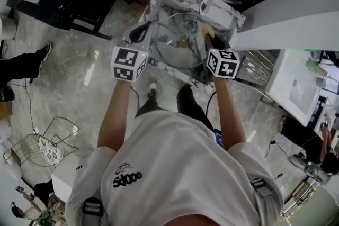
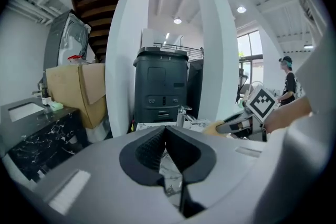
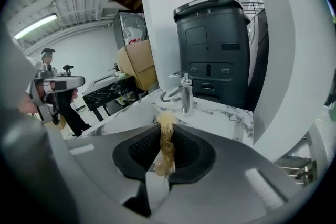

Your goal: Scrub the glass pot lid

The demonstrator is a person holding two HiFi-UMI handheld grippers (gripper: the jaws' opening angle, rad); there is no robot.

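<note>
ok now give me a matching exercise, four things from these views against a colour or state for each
Things:
1. right gripper
2. tap
3. cardboard box
4. countertop

Colour or state:
a. white with grey marbling
b. brown
c. shut on the yellow scrubber
d. shiny metal

Pairs: 1-c, 2-d, 3-b, 4-a

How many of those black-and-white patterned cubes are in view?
2: one cube on the left gripper, another cube on the right gripper, which grips a yellowish scrubber. None appears hidden.
</note>
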